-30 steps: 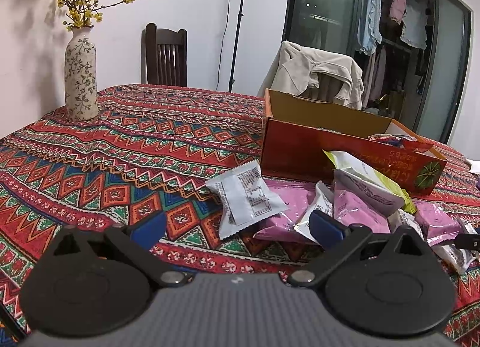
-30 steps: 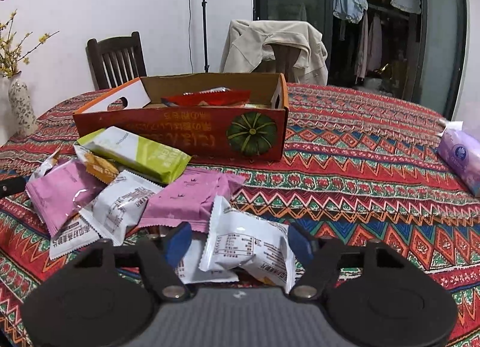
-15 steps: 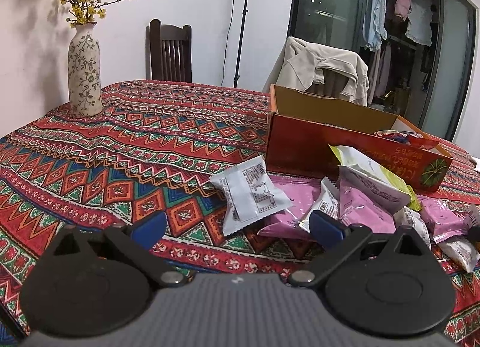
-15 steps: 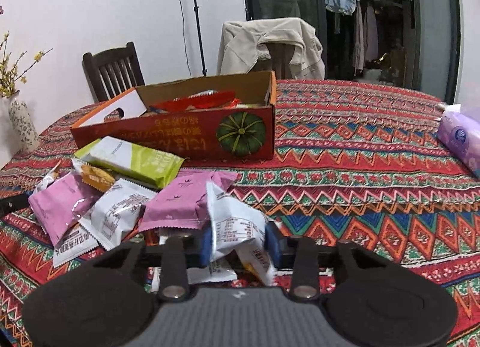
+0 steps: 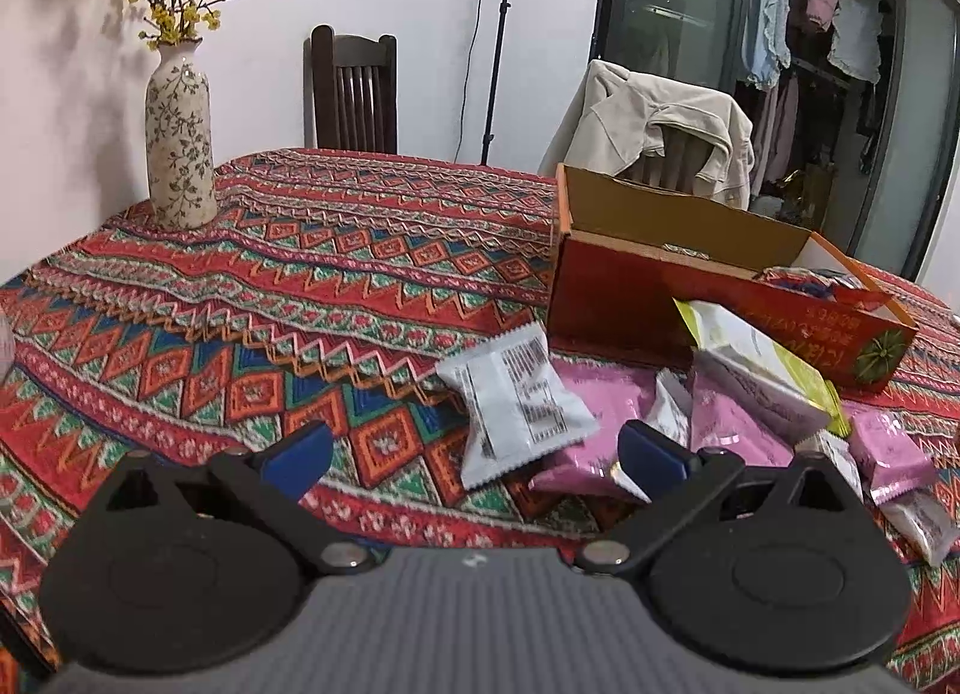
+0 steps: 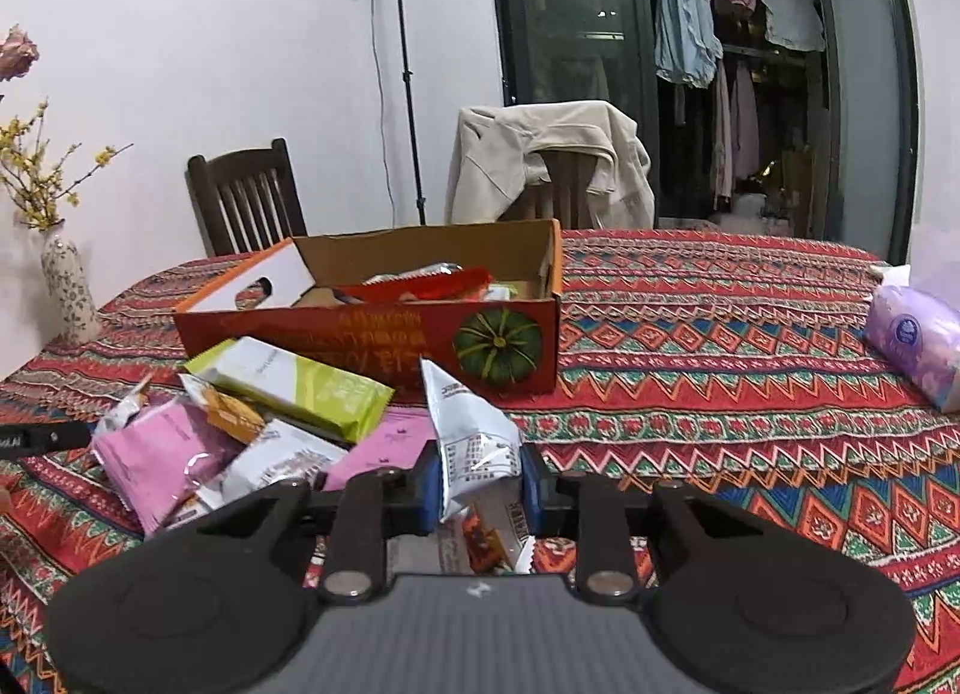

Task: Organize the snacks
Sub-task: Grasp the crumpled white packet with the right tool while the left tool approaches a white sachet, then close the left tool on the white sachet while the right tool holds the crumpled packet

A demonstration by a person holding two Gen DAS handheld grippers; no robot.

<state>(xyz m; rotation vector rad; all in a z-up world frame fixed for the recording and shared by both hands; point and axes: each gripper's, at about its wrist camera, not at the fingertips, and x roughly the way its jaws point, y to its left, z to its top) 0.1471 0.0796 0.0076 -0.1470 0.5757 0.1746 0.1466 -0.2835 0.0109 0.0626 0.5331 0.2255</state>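
Where the left wrist view opens, we see the left gripper [image 5: 474, 448] with its blue-padded jaws spread wide and nothing between them, above a woven tablecloth [image 5: 288, 298] of red, blue and green zigzag bands. Just beyond the jaws lies a flat white foil snack packet with printed black text [image 5: 519, 403], its crimped ends serrated and its long axis running from near left to far right. It overlaps a glossy pink snack pouch [image 5: 600, 424]. Behind the pile stands an open orange cardboard box with a pumpkin print [image 5: 624, 298], long side running left to right, with a white-and-lime snack bag [image 5: 774, 358] leaning against its front wall. A tall ceramic vase with a leaf pattern [image 5: 179, 142] stands well apart at far left.

In the right wrist view, we find the right gripper [image 6: 477, 484] clamped narrowly on a crinkled white foil snack packet with small printed text [image 6: 471, 436]. That packet stands nearly upright between the blue pads, its long axis vertical, a pointed corner tipped toward the box [image 6: 372, 343], and it sits raised over the pile in front of the box. Red wrappers [image 6: 420, 289] lie inside the box. To the left lies the lime bag [image 6: 294, 385], pointing far left to near right, beside a pink pouch [image 6: 156, 454]. A soft lilac tissue pack [image 6: 915, 343] rests at far right.
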